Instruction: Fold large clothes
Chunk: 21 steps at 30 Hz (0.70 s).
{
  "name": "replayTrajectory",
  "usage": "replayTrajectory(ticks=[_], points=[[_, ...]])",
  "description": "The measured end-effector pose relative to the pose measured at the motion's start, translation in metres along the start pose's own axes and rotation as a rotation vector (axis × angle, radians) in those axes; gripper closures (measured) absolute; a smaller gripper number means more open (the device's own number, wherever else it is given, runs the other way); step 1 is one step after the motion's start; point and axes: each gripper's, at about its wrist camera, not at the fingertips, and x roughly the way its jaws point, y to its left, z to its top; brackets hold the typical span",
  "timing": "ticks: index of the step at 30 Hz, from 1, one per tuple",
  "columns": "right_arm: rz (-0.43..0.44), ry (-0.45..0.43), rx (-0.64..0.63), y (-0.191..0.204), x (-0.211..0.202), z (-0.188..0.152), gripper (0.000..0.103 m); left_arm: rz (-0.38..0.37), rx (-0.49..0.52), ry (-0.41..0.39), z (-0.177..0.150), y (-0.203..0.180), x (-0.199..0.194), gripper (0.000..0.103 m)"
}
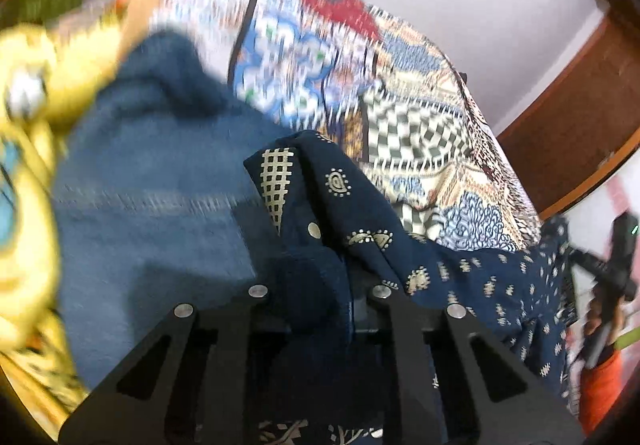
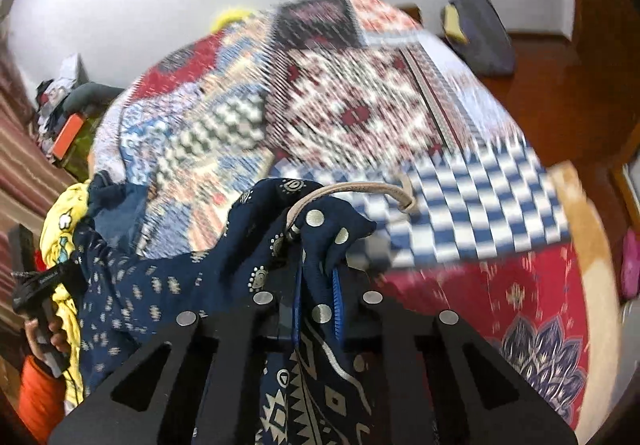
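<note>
Navy garment (image 2: 248, 245) held over the quilt (image 2: 352, 109), spanning 9 to 6 o'clock in right view; right gripper (image 2: 316, 285) and left gripper (image 1: 316, 285) each clamped on it.

Patchwork bedspread (image 2: 360, 105) bare far and right; jeans (image 1: 152, 185) and yellow garment (image 1: 28, 165) crowd near left.

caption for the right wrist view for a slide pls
Right gripper clamps a bunched navy printed garment with a beige cord, above a patchwork bedspread.
</note>
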Motion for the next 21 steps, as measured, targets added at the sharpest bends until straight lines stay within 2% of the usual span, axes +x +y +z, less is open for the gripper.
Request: replayTrajectory(ticks=[4, 8, 11, 16, 19, 21], points=[[-0.008, -0.062, -0.071, 0.023, -0.009, 0.026, 0.095, 0.088, 0.085, -0.070, 0.022, -0.012, -0.023, 0.086], [-0.055, -0.054, -0.121, 0.039, 0.007, 0.042, 0.095, 0.139, 0.097, -0.073, 0.041, -0.007, -0.019, 0.086], [-0.086, -0.029, -0.132, 0.043, 0.026, 0.047, 0.094, 0.173, 0.075, -0.047, 0.046, 0.006, -0.002, 0.086], [-0.117, 0.007, -0.087, 0.030, 0.050, 0.045, 0.094, 0.183, 0.005, 0.072, 0.037, 0.033, 0.041, 0.083], [-0.126, 0.022, -0.095, 0.028, 0.053, 0.036, 0.094, 0.194, 0.022, 0.123, 0.026, 0.038, 0.053, 0.080], [-0.145, 0.030, -0.122, 0.029, 0.051, 0.031, 0.094, 0.222, 0.057, 0.127, 0.020, 0.034, 0.052, 0.074]])
